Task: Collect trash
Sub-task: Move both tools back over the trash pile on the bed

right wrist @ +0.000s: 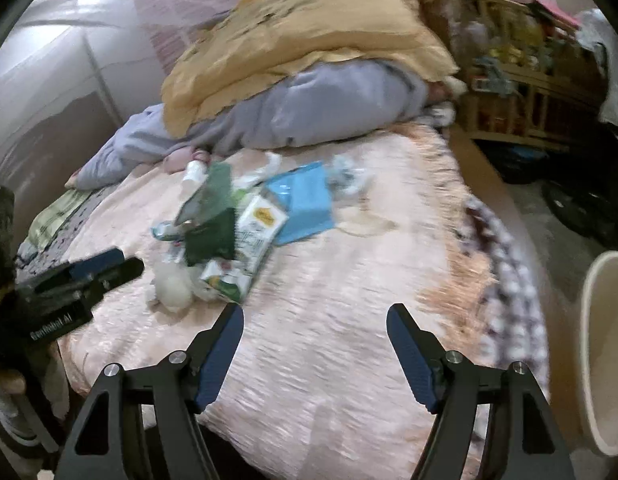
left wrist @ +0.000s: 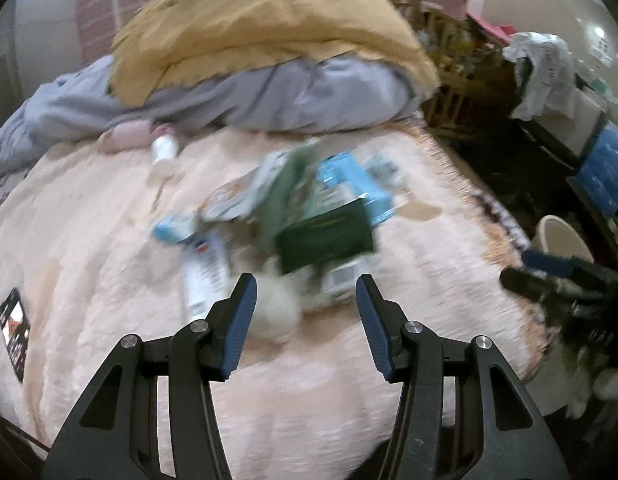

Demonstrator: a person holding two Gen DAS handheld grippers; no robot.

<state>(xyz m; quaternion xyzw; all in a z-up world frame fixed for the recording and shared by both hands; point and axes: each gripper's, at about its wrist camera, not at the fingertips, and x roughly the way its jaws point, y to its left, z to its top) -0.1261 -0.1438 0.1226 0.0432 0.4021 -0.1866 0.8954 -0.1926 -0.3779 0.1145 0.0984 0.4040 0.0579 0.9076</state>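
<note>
A heap of trash lies on the pink bedspread [left wrist: 89, 240]: a dark green box [left wrist: 325, 238], a blue packet [left wrist: 349, 176], a white tube [left wrist: 205, 276], a crumpled white tissue ball [left wrist: 275, 314] and snack wrappers [right wrist: 255, 232]. My left gripper [left wrist: 307, 284] is open and empty, just short of the tissue ball. My right gripper [right wrist: 315, 312] is open and empty above bare bedspread [right wrist: 329, 340], right of the heap. The green box [right wrist: 211, 232], blue packet [right wrist: 303, 200] and tissue ball [right wrist: 173, 286] show in the right wrist view. The left gripper [right wrist: 121, 264] is visible there, beside the tissue ball.
A yellow blanket [left wrist: 269, 28] over a grey quilt [left wrist: 289, 96] is piled at the bed's far end. A white bottle [left wrist: 164, 148] lies near it. A phone [left wrist: 13, 332] lies at the left. A cream bin [right wrist: 607, 352] stands right of the bed. Cluttered shelves [right wrist: 521, 72] stand behind.
</note>
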